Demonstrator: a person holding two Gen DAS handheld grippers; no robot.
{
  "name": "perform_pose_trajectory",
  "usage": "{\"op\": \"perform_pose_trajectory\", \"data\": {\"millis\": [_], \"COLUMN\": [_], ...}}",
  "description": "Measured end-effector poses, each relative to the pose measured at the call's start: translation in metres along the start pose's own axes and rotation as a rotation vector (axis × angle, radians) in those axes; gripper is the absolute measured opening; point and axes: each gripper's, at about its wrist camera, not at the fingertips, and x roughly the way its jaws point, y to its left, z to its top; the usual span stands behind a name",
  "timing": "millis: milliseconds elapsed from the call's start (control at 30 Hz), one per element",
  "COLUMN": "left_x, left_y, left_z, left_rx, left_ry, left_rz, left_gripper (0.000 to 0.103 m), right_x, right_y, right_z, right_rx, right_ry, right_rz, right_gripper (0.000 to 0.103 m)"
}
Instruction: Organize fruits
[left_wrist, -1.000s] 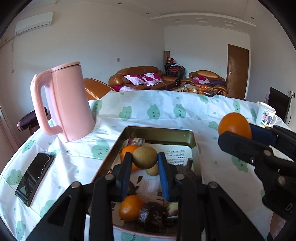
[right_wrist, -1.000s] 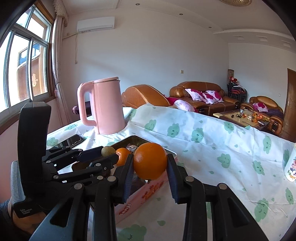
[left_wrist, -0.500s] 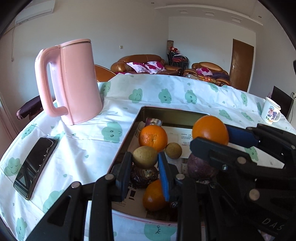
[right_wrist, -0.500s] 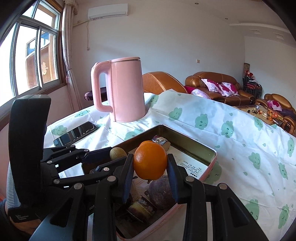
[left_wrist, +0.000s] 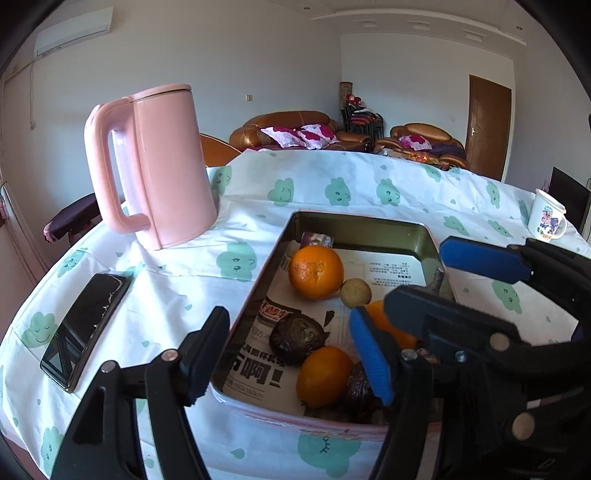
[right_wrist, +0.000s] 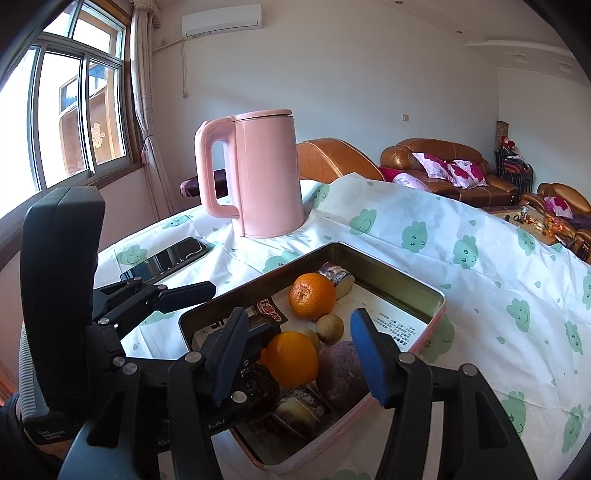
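A metal tray (left_wrist: 424, 236) (right_wrist: 410, 282) lined with printed paper holds oranges, dark fruits and a small brown fruit (left_wrist: 355, 292) (right_wrist: 328, 328). My left gripper (left_wrist: 291, 354) (right_wrist: 221, 310) hangs over the tray's near left corner, its jaws opening with nothing between them. My right gripper (right_wrist: 299, 350) (left_wrist: 417, 273) is also opening over the tray's near end. An orange (right_wrist: 291, 358) (left_wrist: 388, 321) lies in the tray between its fingers, with neither pad touching it. Another orange (left_wrist: 316, 271) (right_wrist: 312, 301) sits further back. A yellow-green fruit (right_wrist: 312, 338) peeks out behind the near orange.
A tall pink kettle (left_wrist: 155, 166) (right_wrist: 258, 173) stands left of the tray. A black phone (left_wrist: 88, 321) (right_wrist: 166, 258) lies near the table's left edge. A white mug (left_wrist: 546, 219) stands at the far right. The cloud-print tablecloth (right_wrist: 498, 295) covers the table.
Both grippers came down over the tray and opened. The left let go of the yellow-green fruit and the right let go of the orange, which now lies in the tray.
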Motion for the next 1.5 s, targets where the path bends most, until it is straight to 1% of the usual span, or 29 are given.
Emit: {"op": "perform_pose_trajectory", "data": {"millis": [67, 333, 400, 467, 533, 600, 700, 1133, 1300, 1500], "left_x": [-0.002, -0.011, -0.015, -0.019, -0.023, -0.025, -0.028, -0.038, -0.041, -0.044], "left_y": [0.002, 0.001, 0.001, -0.001, -0.003, -0.005, -0.009, -0.023, -0.029, -0.035], "left_z": [0.000, 0.003, 0.004, 0.005, 0.006, 0.006, 0.007, 0.009, 0.009, 0.008], "left_rx": [-0.008, -0.015, -0.019, -0.021, -0.021, -0.017, -0.014, 0.008, 0.015, 0.029], "left_ry": [-0.007, -0.025, -0.036, -0.048, -0.061, -0.067, -0.077, -0.092, -0.093, -0.100], "left_rz": [-0.003, -0.004, -0.007, -0.005, -0.009, -0.013, -0.013, -0.027, -0.033, -0.043], "left_gripper": [0.075, 0.076, 0.079, 0.087, 0.090, 0.090, 0.096, 0.098, 0.098, 0.101], "right_x": [-0.006, -0.026, -0.033, -0.040, -0.045, -0.048, -0.053, -0.079, -0.090, -0.096], "right_y": [0.000, 0.001, -0.002, -0.005, -0.009, -0.013, -0.019, -0.035, -0.039, -0.046], "right_z": [0.000, -0.001, -0.002, -0.004, -0.006, -0.008, -0.010, -0.017, -0.021, -0.025], "right_rx": [-0.001, -0.005, 0.002, 0.005, 0.018, 0.035, 0.049, 0.092, 0.108, 0.135], "right_ry": [-0.013, -0.057, -0.067, -0.080, -0.088, -0.090, -0.093, -0.127, -0.137, -0.141], "right_rz": [-0.010, -0.042, -0.057, -0.093, -0.122, -0.135, -0.165, -0.215, -0.239, -0.258], "right_gripper": [0.061, 0.063, 0.064, 0.064, 0.065, 0.066, 0.067, 0.069, 0.070, 0.073]}}
